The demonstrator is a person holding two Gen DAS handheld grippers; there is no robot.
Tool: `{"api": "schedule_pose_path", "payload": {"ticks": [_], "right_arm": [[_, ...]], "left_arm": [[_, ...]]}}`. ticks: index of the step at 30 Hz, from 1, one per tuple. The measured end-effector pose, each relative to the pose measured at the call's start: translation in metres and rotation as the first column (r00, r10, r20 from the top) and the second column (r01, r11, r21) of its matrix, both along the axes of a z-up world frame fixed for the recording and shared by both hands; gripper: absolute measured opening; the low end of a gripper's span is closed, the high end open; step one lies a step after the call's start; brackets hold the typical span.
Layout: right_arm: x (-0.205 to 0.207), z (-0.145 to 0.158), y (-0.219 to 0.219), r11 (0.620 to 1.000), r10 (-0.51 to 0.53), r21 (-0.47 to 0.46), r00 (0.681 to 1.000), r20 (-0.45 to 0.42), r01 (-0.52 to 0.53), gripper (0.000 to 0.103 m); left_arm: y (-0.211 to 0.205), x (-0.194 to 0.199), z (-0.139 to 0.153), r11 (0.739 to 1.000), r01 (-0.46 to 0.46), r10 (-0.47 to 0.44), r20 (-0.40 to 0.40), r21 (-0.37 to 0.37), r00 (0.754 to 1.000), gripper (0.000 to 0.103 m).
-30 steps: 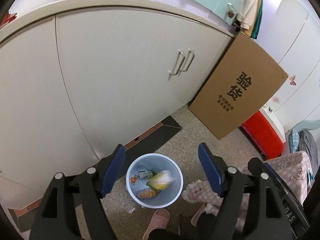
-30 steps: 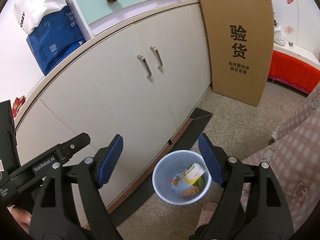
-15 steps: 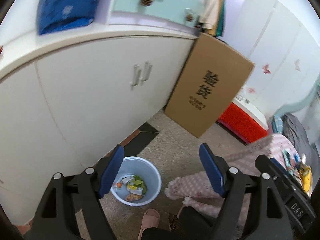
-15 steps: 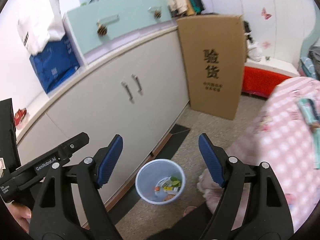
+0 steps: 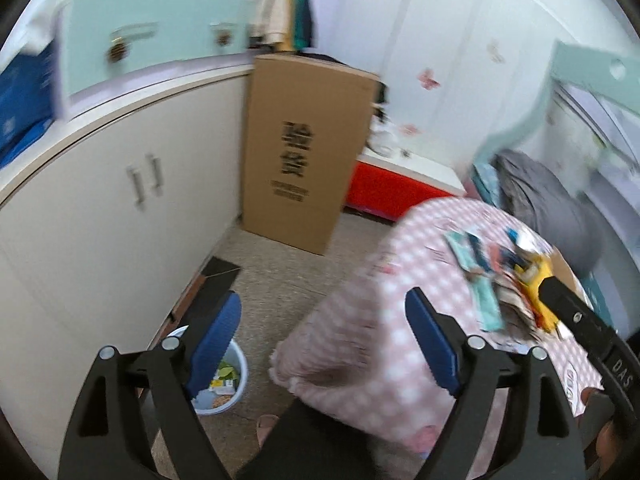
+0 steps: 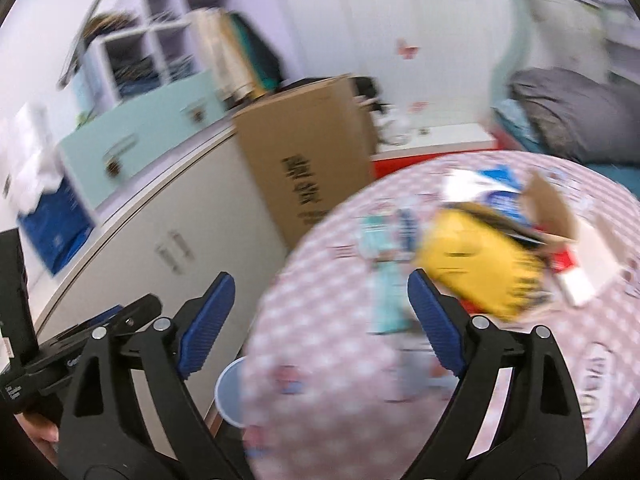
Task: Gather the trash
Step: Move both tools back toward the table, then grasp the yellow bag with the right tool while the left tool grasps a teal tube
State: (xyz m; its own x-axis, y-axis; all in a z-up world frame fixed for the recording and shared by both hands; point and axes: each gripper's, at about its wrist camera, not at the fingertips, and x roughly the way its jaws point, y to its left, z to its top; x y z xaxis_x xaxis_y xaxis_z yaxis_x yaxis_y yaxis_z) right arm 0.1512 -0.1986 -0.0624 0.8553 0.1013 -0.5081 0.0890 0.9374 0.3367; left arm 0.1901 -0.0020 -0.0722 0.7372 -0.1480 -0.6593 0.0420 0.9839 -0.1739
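Right wrist view: yellow wrapper (image 6: 476, 268) lies just ahead-right of the empty, opening right claw (image 6: 320, 320), nearer than the left's.

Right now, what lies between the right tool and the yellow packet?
Only pink checked cloth and a teal wrapper separate the empty, opening right tool from the yellow packet, per the right wrist view.

Cardboard box (image 5: 304, 152), frame centre: two large black Chinese characters, blurred, second reads 货. Smaller lines beneath illegible. "DAS" on my other gripper's body (image 5: 619, 370), lower right.
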Motion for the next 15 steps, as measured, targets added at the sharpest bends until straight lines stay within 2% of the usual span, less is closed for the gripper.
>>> {"api": "schedule_pose_path", "payload": {"ticks": [5, 10, 13, 15], "right_arm": [[-0.004, -0.024, -0.052, 0.985, -0.137, 0.100, 0.988, -0.064, 0.143, 0.088], [0.008, -0.039, -0.075, 0.950, -0.196, 0.226, 0.975, -0.110, 0.216, 0.089], [0.015, -0.038, -0.076, 0.934, -0.232, 0.249, 0.964, -0.131, 0.258, 0.091], [0.024, -0.037, -0.073, 0.934, -0.250, 0.225, 0.958, -0.143, 0.277, 0.095]], "left_arm": [[-0.044, 0.008, 0.000, 0.998, 0.054, -0.054, -0.015, 0.033, 0.998, 0.082], [-0.068, 0.016, -0.004, 0.996, 0.077, -0.075, -0.037, 0.051, 0.996, 0.082], [-0.073, 0.018, -0.006, 0.995, 0.079, -0.076, -0.042, 0.067, 0.996, 0.082], [-0.072, 0.021, -0.007, 0.995, 0.071, -0.068, -0.044, 0.073, 0.997, 0.082]]}}
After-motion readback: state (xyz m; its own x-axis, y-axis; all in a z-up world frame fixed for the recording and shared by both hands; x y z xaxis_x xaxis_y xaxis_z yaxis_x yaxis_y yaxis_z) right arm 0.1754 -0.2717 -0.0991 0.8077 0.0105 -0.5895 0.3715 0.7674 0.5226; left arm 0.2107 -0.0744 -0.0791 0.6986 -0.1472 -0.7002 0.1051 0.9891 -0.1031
